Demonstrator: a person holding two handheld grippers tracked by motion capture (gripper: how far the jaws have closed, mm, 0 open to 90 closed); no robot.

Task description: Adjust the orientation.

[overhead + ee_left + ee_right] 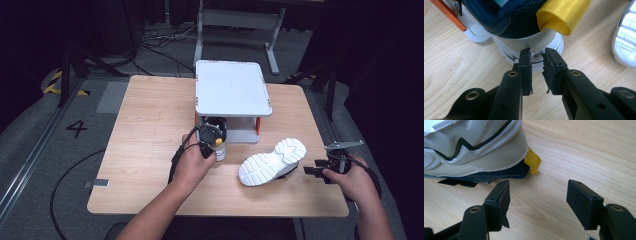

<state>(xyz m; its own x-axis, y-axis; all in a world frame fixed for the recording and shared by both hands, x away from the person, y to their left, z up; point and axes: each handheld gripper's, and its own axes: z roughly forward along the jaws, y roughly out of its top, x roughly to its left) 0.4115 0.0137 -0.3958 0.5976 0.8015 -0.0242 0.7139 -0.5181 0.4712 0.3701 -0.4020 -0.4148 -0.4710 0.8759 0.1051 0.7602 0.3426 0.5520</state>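
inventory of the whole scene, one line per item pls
shoe under the rack: 1, white sole, navy collar, yellow heel loop, upright at the rack's front edge, heel toward the person
shoe on its side: 1, white, sole showing, right of table centre
rack: 1, white top shelf, orange-red posts, far middle of table
table: 1, light wood, centre of high view
floor marking "4": 1, black, on grey floor left of table
metal frame: 1, grey, on floor behind table
left gripper: 1, black, jaws nearly together at the upright shoe's heel sole
right gripper: 1, black, jaws apart, near the tipped shoe's heel
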